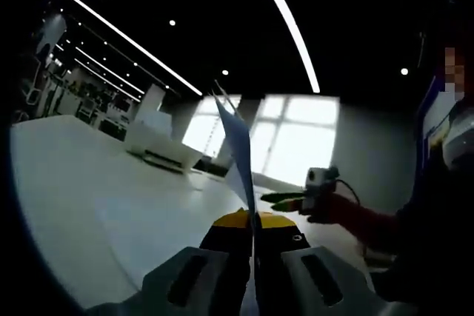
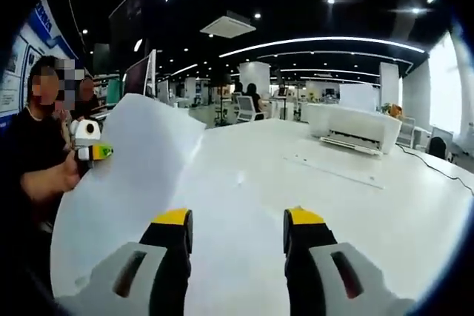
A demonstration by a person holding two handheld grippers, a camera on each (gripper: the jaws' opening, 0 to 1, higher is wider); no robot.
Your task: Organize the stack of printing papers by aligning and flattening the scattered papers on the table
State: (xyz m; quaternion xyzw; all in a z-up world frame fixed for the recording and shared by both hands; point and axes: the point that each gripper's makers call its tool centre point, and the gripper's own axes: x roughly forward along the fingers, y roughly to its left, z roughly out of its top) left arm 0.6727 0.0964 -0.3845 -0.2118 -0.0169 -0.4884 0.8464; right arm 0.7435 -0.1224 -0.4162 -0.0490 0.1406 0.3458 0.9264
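A: Room check? The table (image 2: 415, 212) is bare white from its near edge out to the printer (image 2: 354, 129), which sits toward the far edge.

B: Yep. The left gripper (image 1: 253, 221) has its jaws pinched shut on a paper (image 1: 238, 146) that stands up edge-on, nearer than the printer (image 1: 159, 146).

A: And the right gripper (image 2: 238, 220)?

B: Jaws wide apart, holding nothing. The paper (image 2: 126, 183) hangs left of it, raised off the table.

Paper sheet (image 1: 238, 146) lower edge hidden between jaws; printer (image 2: 354, 128) details too small to tell.
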